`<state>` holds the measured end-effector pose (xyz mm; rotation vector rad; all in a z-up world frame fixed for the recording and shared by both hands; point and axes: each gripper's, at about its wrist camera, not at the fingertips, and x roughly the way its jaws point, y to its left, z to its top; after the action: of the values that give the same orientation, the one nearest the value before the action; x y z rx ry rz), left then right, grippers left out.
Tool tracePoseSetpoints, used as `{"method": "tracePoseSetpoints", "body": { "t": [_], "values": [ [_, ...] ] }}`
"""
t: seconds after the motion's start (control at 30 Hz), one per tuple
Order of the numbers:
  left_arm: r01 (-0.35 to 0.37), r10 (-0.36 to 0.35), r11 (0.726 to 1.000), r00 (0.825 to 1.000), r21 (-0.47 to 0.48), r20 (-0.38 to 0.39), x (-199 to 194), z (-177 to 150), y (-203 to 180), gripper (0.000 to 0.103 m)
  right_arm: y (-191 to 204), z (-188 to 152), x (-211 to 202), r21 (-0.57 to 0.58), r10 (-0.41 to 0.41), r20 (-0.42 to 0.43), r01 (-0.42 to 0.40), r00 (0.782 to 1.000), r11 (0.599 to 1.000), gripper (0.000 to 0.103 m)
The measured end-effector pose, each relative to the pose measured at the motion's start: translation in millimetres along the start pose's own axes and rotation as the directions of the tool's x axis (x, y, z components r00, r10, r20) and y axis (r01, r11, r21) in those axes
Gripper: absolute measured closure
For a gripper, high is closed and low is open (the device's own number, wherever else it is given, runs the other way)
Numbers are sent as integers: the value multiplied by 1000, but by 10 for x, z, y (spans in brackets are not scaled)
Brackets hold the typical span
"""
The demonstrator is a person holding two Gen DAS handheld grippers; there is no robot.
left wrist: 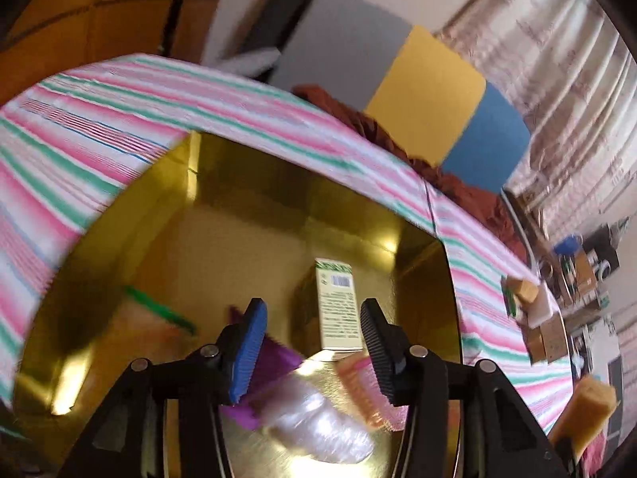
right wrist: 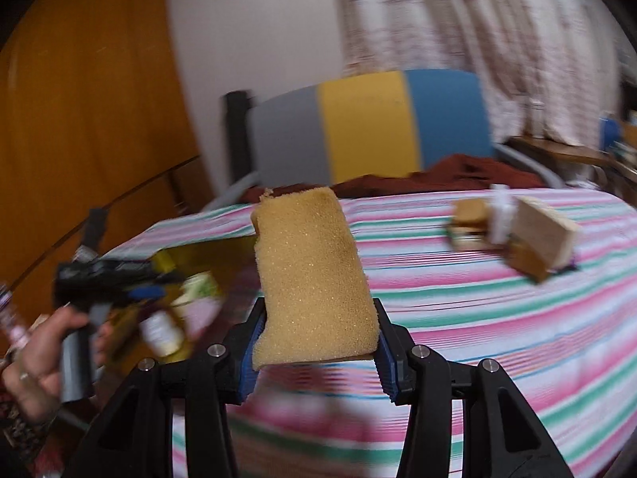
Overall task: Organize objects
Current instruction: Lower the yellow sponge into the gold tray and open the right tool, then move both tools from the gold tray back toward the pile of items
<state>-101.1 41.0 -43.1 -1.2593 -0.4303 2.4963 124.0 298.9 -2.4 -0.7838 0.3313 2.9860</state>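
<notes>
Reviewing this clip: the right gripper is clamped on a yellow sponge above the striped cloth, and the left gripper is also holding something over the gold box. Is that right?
Not quite. The left gripper holds nothing: in the left wrist view its jaws stand apart over the gold box, with the carton and other items lying in the box beyond them. The rest stands: the right gripper is clamped on the yellow sponge above the striped cloth.

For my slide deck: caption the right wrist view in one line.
Right gripper shut on a yellow sponge above the striped tablecloth, gold box at left.
</notes>
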Motion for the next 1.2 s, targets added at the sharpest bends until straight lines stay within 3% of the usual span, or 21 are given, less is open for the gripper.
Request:
{"method": "tracePoseSetpoints", "body": {
  "t": [0.2, 0.33, 0.47, 0.63, 0.87, 0.97, 1.03, 1.13, 1.2],
  "values": [
    [-65, 65, 998, 996, -7, 68, -380, -55, 113, 53, 503, -74, 144, -121, 121, -69, -129, 990, 984, 54],
    [-91, 91, 996, 990, -2, 108, -578, -34, 155, 53, 777, -35, 280, -219, 197, -122, -220, 973, 951, 54],
    [-85, 87, 996, 988, -24, 131, -686, 72, 210, 53, 1114, 42, 463, -348, 300, -214, -359, 930, 866, 54],
    [-116, 121, 992, 983, -46, 139, -796, 125, 310, 53, 1471, 31, 824, -420, 337, -393, -493, 856, 762, 54],
    [-135, 143, 989, 975, -60, 169, -913, 193, 381, 53, 1787, -35, 1193, -471, 315, -499, -558, 807, 683, 53],
    [-128, 138, 989, 977, -69, 165, -913, 190, 394, 53, 1878, -95, 1344, -453, 308, -544, -583, 780, 675, 46],
    [-125, 135, 989, 978, -73, 161, -907, 185, 400, 53, 1903, -134, 1384, -445, 305, -551, -583, 777, 680, 26],
    [-125, 135, 990, 978, -72, 160, -893, 177, 382, 53, 1876, -148, 1295, -419, 330, -538, -586, 775, 694, 23],
    [-125, 135, 990, 978, -71, 158, -883, 163, 364, 53, 1819, -119, 1254, -406, 338, -509, -567, 792, 717, 23]
  ]
}}
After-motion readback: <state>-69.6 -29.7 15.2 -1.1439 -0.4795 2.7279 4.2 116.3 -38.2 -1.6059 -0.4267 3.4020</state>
